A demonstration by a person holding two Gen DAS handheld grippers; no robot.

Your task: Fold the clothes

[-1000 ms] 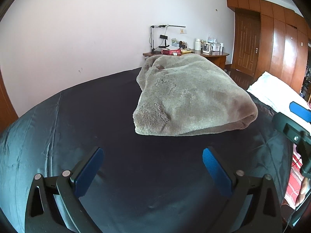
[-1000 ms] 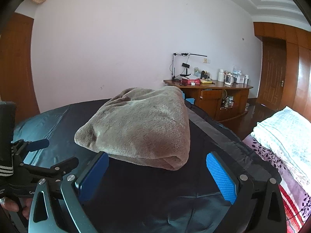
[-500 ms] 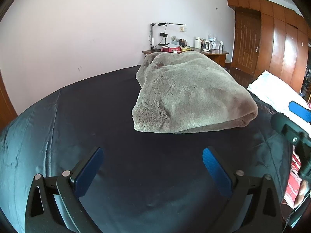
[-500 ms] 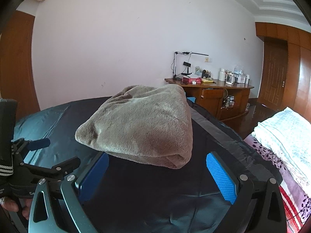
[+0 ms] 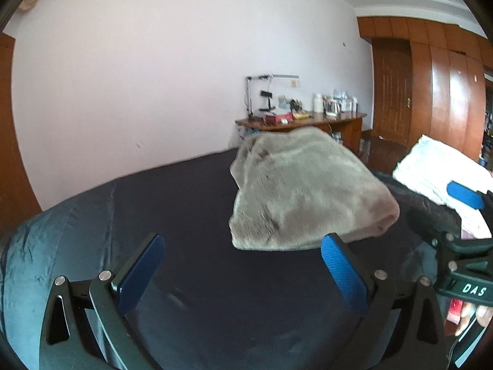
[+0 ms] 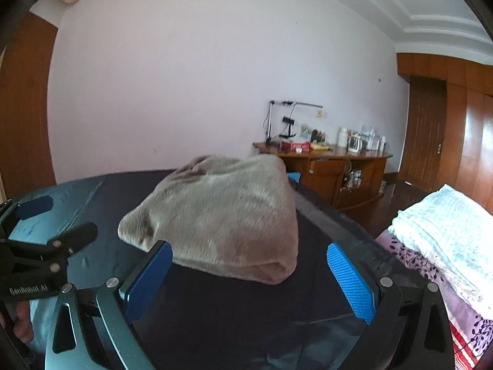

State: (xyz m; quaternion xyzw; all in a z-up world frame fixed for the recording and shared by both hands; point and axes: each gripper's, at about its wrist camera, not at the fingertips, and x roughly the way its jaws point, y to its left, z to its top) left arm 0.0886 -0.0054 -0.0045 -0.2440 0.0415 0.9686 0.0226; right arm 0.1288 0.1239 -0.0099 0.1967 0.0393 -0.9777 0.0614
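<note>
Lying as a plump folded bundle on the dark bedsheet [image 5: 191, 203]: grey fleece garment [image 5: 305, 194], rounded fold edge nearest; left gripper [image 5: 240, 265] and right gripper [image 6: 249, 273] both spread wide, holding nothing, short of the bundle; scene fits a finished fold or one awaiting another; any further grip should pinch all layers at a corner.

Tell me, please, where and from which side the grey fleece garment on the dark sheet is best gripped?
Probably the near-left corner of the grey fleece garment, where its edges meet in a thin flap flat on the dark sheet. Come from the front with the open left gripper; the near-right end is a thick rolled fold, likely too bulky to pinch.
</note>
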